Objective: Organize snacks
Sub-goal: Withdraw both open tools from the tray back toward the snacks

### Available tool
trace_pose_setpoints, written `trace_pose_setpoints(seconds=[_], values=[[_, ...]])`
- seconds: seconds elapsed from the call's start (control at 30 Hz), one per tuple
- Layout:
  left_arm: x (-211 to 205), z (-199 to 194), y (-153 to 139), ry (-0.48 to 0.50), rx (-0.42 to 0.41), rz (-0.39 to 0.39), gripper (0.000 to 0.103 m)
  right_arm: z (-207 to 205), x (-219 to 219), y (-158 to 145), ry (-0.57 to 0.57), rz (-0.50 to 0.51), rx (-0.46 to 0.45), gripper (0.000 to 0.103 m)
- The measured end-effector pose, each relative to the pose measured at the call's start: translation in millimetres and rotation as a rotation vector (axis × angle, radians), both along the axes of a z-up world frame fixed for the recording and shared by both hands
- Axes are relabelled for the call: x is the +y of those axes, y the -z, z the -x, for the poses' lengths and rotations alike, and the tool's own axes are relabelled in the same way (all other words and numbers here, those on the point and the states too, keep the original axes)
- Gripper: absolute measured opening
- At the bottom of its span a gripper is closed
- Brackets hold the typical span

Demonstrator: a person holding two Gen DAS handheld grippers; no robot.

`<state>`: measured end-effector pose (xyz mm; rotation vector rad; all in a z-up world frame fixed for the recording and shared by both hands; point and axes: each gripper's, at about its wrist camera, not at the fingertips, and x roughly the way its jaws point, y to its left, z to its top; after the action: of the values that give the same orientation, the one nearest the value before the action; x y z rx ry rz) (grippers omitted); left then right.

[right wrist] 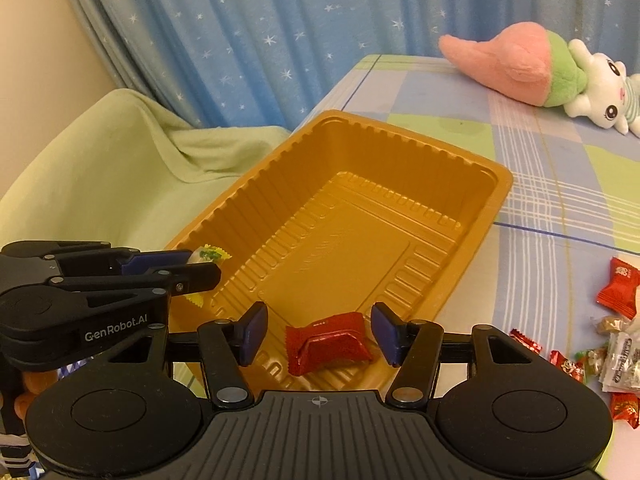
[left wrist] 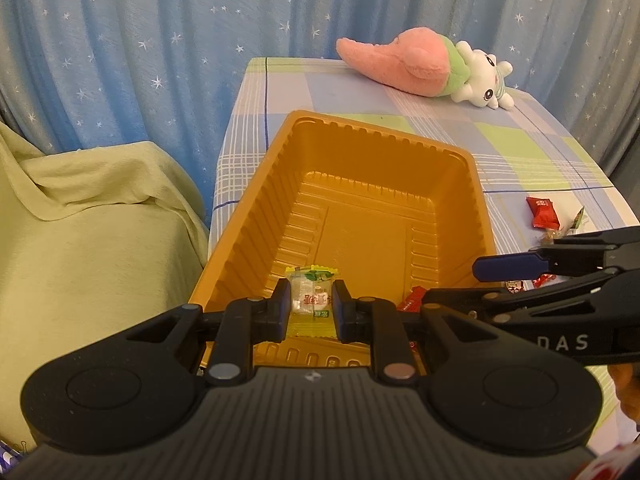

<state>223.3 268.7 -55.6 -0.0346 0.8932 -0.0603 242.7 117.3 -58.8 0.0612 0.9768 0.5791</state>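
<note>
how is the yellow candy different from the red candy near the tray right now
The yellow candy has a clear and yellow wrapper with green print; the red candy is wrapped in shiny red foil. The yellow candy is pinched in the left claw, above the gold tray, while the red candy lies on the tray floor between the open fingers of the right claw, untouched. Both are single wrapped sweets at the tray's near end.

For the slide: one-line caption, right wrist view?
Open right gripper over a red candy lying in the gold tray; left gripper holds a yellow-green candy.
</note>
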Motion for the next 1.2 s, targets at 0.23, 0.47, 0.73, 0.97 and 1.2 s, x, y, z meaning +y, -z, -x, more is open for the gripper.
trace_pose_setpoints(seconds=[0.23,0.47,0.73,0.97,1.2], values=[[-2,-1,1,-0.004,0.006,0.005,0.033,7,-11,-4,0.015,-0.008,-0.010,0.059],[0,11,-2,-0.025,0.022,0.017,0.035,22,-25,-10,0.033,-0.021,-0.019,0.063],[-9,34,-15,-0.057,0.018,0.019,0.038,41,-46,-17,0.040,-0.049,-0.014,0.068],[-34,60,-26,-0.097,0.000,0.027,0.039,58,-72,-21,0.013,-0.055,-0.016,0.070],[-69,86,-27,-0.142,0.013,0.034,0.039,73,-108,-24,-0.034,-0.048,-0.022,0.071]])
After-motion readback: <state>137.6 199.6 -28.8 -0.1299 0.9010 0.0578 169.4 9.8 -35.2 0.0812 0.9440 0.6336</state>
